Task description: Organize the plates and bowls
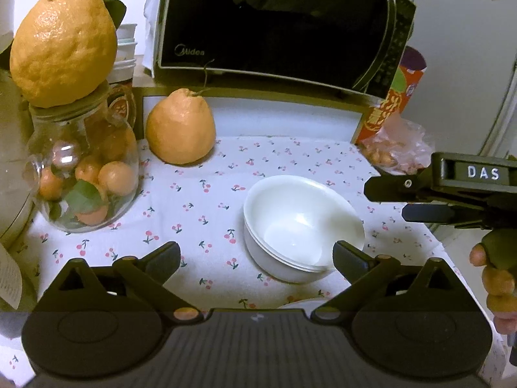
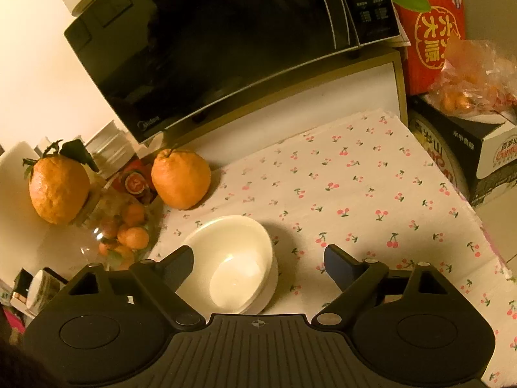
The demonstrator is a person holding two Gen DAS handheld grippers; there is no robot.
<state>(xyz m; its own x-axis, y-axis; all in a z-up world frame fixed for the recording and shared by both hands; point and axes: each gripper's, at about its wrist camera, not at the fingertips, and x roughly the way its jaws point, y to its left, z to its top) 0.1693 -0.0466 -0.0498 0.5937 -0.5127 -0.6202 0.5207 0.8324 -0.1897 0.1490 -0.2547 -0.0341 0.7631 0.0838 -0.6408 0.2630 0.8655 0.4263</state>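
Stacked bowls [image 1: 300, 226] on cherry-print tablecloth [image 1: 200, 200] (microwave [image 1: 274, 22] behind).

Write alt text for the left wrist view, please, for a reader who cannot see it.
A stack of white bowls sits on a cherry-print cloth, ahead of the open left tool. Behind are a microwave, a large orange fruit and a glass jar of small oranges; the right tool enters from the right.

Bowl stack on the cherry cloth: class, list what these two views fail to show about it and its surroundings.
- Bowl stack: exact count unclear; nested rims merge in both views.
- White rim behind the left hand-held gripper: mostly hidden by the gripper body; plate or bowl, cannot tell.
- Cups beside the microwave: hidden by the large citrus.
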